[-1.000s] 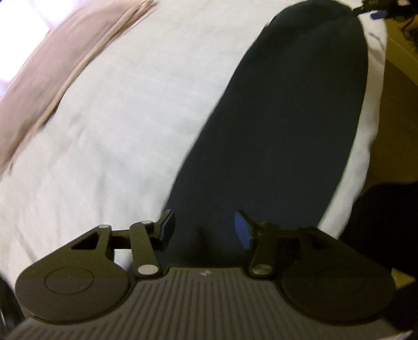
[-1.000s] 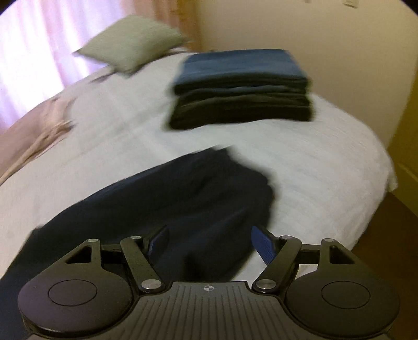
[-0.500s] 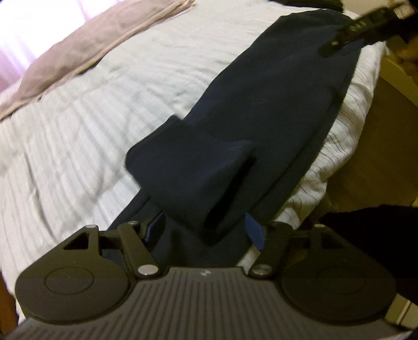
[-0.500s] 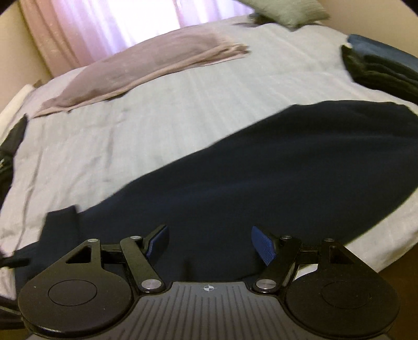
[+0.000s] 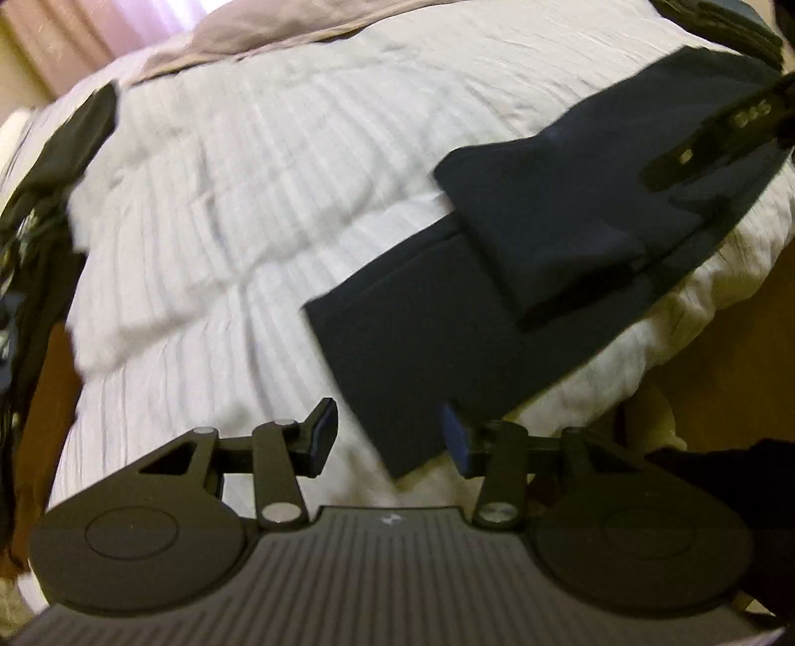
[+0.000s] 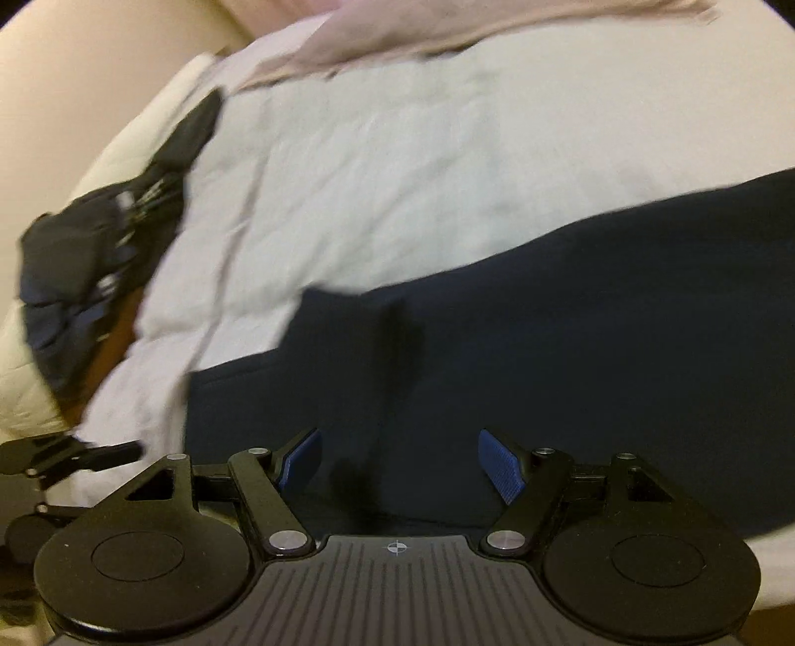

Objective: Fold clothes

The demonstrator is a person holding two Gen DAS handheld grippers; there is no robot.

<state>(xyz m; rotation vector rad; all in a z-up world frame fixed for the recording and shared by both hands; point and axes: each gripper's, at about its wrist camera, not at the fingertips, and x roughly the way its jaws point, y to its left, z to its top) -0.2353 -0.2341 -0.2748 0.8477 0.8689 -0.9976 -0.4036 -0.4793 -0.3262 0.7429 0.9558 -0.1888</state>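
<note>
A dark navy garment (image 5: 422, 338) lies stretched along the near edge of the white bed, with one end flap (image 5: 571, 213) folded back over it. My left gripper (image 5: 390, 432) hovers at the garment's bottom corner. Its jaws are closing with that corner between them, and the pads are not pressing on the cloth. My right gripper (image 6: 400, 459) stands open just above the navy garment (image 6: 521, 348), nothing pinched. It also shows blurred as the right gripper (image 5: 720, 134) over the far part of the cloth. The left gripper (image 6: 49, 462) peeks in at the lower left of the right wrist view.
The white striped bedspread (image 5: 273, 199) covers the bed. A pinkish-beige cloth (image 5: 278, 30) lies along its far side. A heap of dark clothes (image 6: 99, 258) sits at the bed's left corner. Brown floor (image 5: 720, 372) shows past the bed's near edge.
Both grippers swept along the navy garment toward its end. The end flap now lies folded over the garment. The left jaws have narrowed; the right jaws kept their width.
</note>
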